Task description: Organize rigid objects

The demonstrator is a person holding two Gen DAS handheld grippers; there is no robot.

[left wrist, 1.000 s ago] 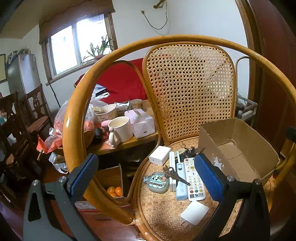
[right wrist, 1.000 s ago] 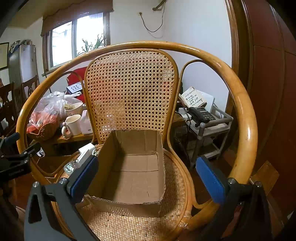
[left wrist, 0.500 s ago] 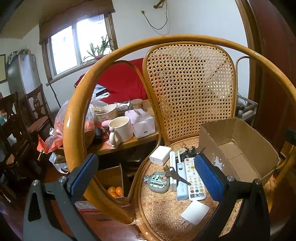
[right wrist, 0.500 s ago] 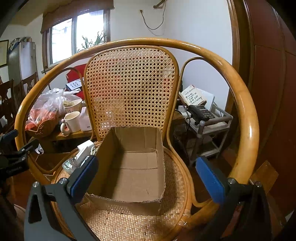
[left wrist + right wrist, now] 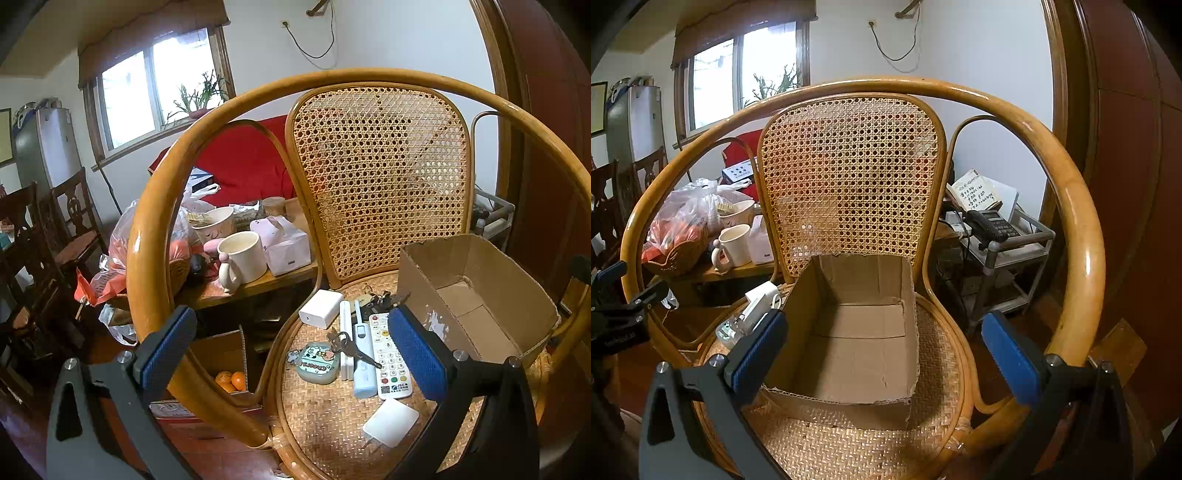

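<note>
Cardboard: one box (image 5: pixel 857 332); white: two chargers (image 5: pixel 320 308), one remote (image 5: pixel 391 356).

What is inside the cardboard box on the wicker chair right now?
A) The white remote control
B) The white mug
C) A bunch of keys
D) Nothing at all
D: in the right wrist view the cardboard box shows only its bare floor, while the remote control and keys lie beside it on the chair seat.

Rattan chair (image 5: pixel 380 177) viewed from front-left, near, by left wrist; from front-right by right wrist; cardboard box (image 5: pixel 857 332) shared.
</note>
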